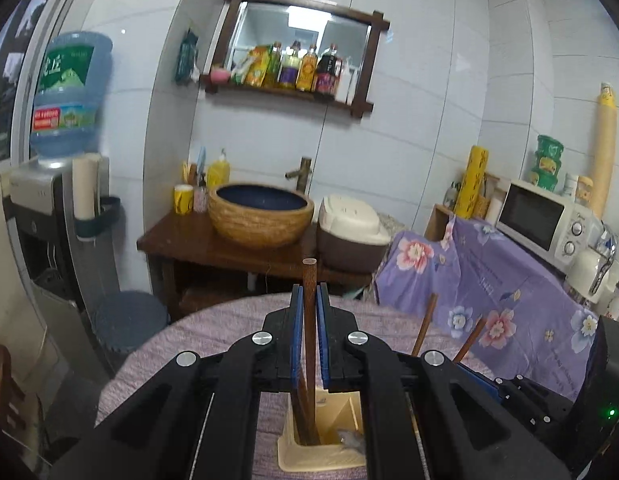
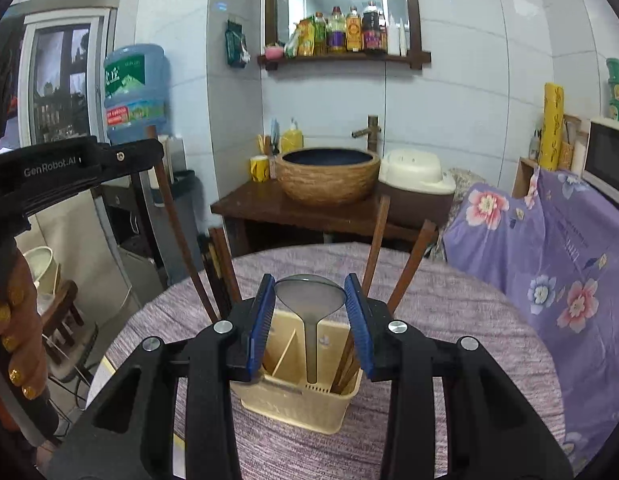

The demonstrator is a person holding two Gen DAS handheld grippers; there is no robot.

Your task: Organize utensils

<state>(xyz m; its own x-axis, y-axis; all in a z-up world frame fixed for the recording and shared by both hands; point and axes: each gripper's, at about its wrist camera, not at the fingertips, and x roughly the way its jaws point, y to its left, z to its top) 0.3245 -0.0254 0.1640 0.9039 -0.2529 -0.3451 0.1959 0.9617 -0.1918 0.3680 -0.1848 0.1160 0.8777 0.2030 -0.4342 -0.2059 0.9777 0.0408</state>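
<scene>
- Left wrist view: a dark wooden chopstick [image 1: 309, 320] is seen clamped upright in the fully closed left gripper [image 1: 309, 332], its lower end reaching down into the cream utensil holder [image 1: 321, 452] on the mauve-clothed round table [image 1: 213, 332]. Two more chopsticks [image 1: 425, 324] are seen leaning out to the right of the holder. If the pads were opened before the tip is seated in a compartment, the stick could tip over the holder's rim and be lost onto the cloth.

- Right wrist view: the bowl of a metal spoon [image 2: 310, 294] is framed between the blue pads of the right gripper [image 2: 310, 312], which is held partly open; the pads appear to rest on the bowl's edges, though firm contact cannot be confirmed. The handle is set down inside the holder [image 2: 297, 404], beside chopsticks [image 2: 373, 248] standing in its right-hand compartment. A smooth, rounded bowl may be squeezed out of a light grip, and the light holder could be dragged or toppled if the spoon is pulled sideways against its wall.
</scene>
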